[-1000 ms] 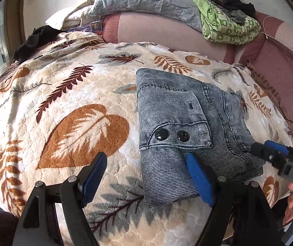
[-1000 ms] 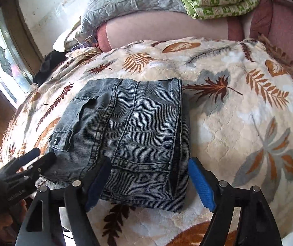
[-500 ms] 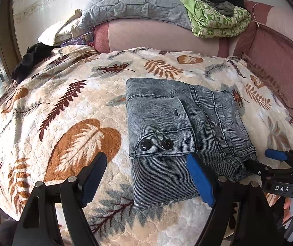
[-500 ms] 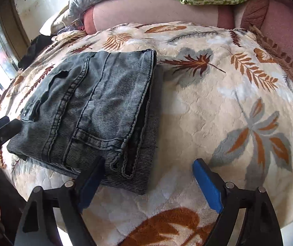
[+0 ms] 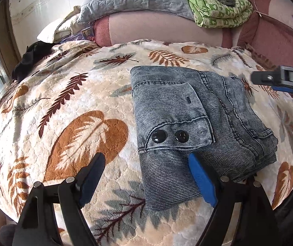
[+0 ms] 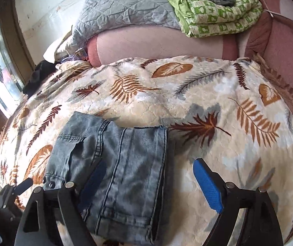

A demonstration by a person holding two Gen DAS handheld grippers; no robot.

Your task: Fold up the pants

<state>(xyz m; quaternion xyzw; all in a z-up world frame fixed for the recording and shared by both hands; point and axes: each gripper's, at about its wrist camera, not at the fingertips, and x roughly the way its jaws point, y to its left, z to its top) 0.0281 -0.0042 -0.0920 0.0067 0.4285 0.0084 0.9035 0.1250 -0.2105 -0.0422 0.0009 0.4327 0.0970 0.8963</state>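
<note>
Folded pants lie flat on blanket.

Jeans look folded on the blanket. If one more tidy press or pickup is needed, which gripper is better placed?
Probably left. The left gripper hangs open right at the folded jeans, one finger over the near edge. The right gripper, also open, sits higher above them.

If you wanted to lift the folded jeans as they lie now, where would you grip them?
Probably the folded jeans by their thick near edge, coming in low from the near side. The layers are stacked there, so jaws closing over them could hold all together.
</note>
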